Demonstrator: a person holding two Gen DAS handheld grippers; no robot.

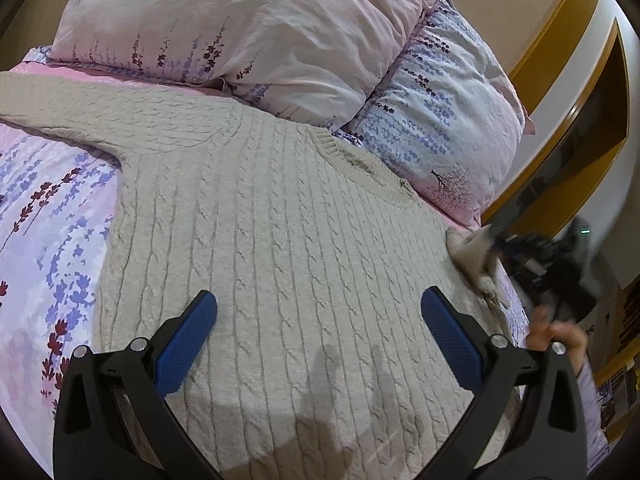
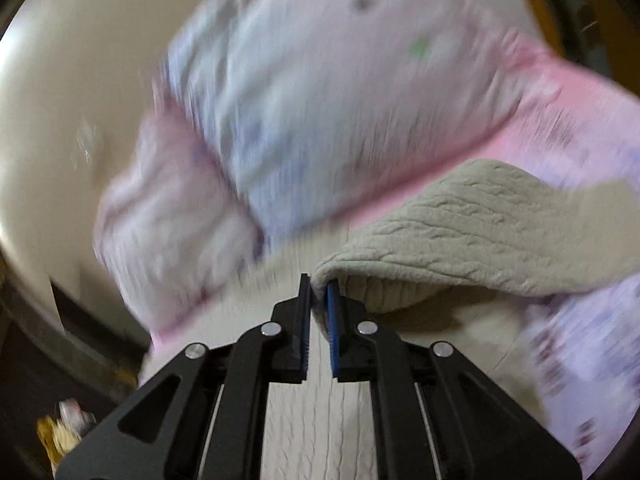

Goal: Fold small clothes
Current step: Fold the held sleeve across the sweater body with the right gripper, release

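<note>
On the bed, a beige cable-knit sweater [image 1: 280, 240] lay spread flat over a pink and lavender floral sheet [image 1: 52, 216], its neckline toward two floral pillows [image 1: 224, 36] stacked against the headboard end. One sleeve [image 1: 100, 108] extended flat across the sheet to the far left of the left wrist view.

The left gripper [image 1: 318, 340] was positioned above the body of the sweater with its jaws spread wide. Its blue pads [image 1: 188, 344] gripped nothing; whether they touched the knit could not be determined.

The right gripper [image 2: 320, 304] was nearly closed, with a fold of the sweater's other sleeve [image 2: 472, 232] pinched between its fingertips. That sleeve was raised off the bed and arched over to the right in the right wrist view, its ribbed underside visible beneath the fold. The same gripper [image 1: 520, 248] appeared at the sweater's right edge in the left wrist view, blurred, with a bunch of beige knit at its tip. The background of the right wrist view was heavily blurred.
</note>
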